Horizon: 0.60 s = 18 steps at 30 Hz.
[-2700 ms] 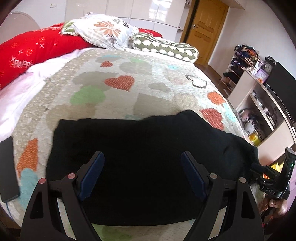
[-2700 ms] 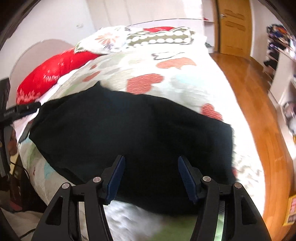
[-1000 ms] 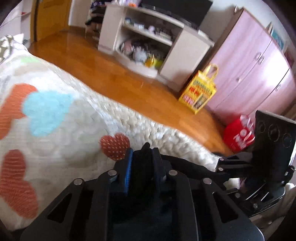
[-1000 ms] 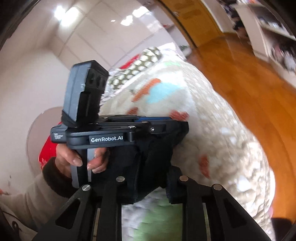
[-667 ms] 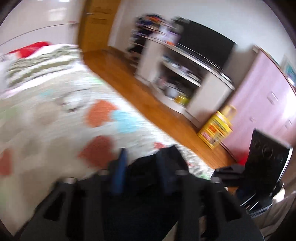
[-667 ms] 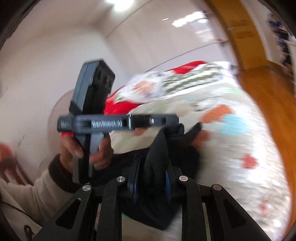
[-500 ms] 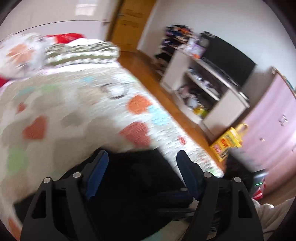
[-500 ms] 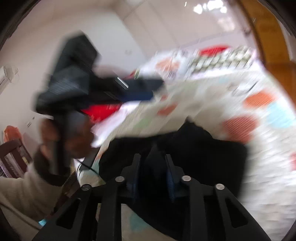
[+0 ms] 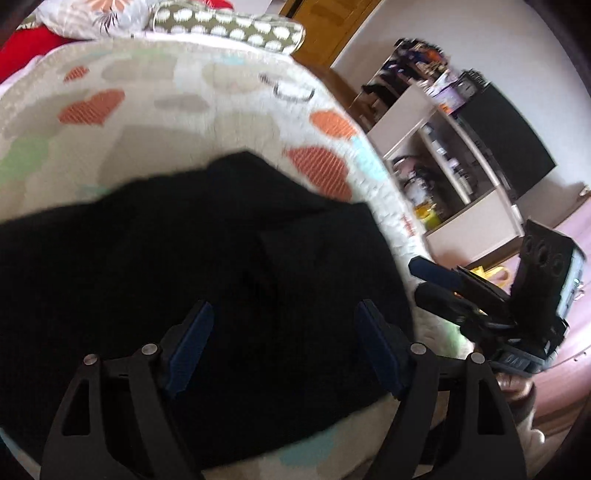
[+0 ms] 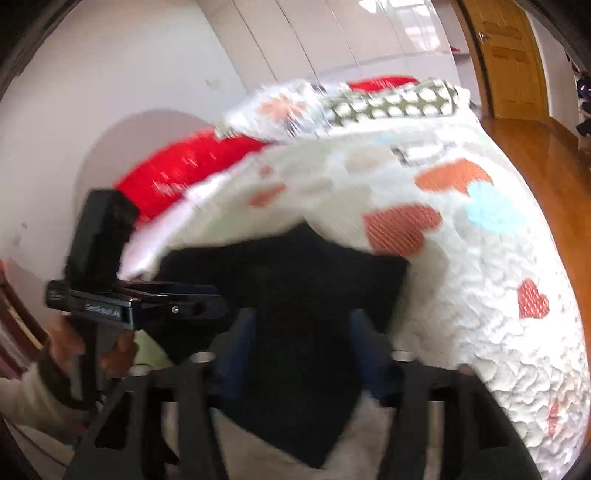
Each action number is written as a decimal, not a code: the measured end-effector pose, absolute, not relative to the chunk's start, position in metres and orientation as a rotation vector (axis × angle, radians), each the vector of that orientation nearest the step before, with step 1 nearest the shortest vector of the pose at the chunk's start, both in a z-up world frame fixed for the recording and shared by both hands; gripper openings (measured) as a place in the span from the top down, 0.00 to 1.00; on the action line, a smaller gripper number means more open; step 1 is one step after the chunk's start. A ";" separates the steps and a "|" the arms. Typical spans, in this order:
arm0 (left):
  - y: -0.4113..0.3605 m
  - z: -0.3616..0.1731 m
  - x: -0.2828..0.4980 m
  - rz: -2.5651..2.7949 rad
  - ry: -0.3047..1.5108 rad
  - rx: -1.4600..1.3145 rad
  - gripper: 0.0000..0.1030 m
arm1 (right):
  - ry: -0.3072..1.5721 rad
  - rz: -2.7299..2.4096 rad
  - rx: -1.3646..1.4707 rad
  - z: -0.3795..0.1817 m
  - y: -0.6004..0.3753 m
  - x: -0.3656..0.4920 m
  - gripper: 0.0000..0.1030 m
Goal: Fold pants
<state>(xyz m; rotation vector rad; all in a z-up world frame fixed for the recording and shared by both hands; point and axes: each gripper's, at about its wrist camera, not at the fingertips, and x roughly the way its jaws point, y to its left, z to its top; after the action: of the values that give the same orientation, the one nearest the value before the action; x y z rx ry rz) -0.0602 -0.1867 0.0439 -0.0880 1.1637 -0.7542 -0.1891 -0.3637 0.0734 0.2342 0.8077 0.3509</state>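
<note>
The black pants (image 9: pixel 184 258) lie folded on the heart-patterned quilt (image 9: pixel 155 110) at the near edge of the bed. My left gripper (image 9: pixel 282 332) is open and empty just above them. It also shows in the right wrist view (image 10: pixel 207 295), at the left, held by a hand. My right gripper (image 10: pixel 301 339) is open over the pants (image 10: pixel 295 280), with the jaws apart and blurred. It shows in the left wrist view (image 9: pixel 424 280) at the right, beside the pants' right edge.
Pillows (image 9: pixel 229 22) and a red cushion (image 10: pixel 192 166) lie at the head of the bed. A white shelf unit with a TV (image 9: pixel 506 144) stands to the right. Wooden floor (image 10: pixel 554 162) runs along the bed's right side.
Both grippers carried the pants' end across and laid it down. The left gripper let go first, and the right gripper has now opened too. Both views have swung back toward the bed.
</note>
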 end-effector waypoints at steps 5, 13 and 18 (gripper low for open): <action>-0.206 0.052 -0.069 -0.792 1.146 -0.031 0.84 | 0.845 0.308 0.228 0.054 -0.368 -0.185 0.68; -0.182 0.065 -0.053 -0.715 1.091 -0.027 0.80 | 0.846 0.409 0.166 0.065 -0.343 -0.187 0.65; -0.149 0.051 -0.050 -0.646 1.130 -0.137 0.65 | 0.897 0.404 0.147 0.048 -0.334 -0.184 0.65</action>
<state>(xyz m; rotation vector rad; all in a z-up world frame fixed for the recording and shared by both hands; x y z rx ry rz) -0.0500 -0.1485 0.0505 -0.1366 1.1303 -0.6461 -0.1844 -0.3336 0.0478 0.1470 0.8968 0.4038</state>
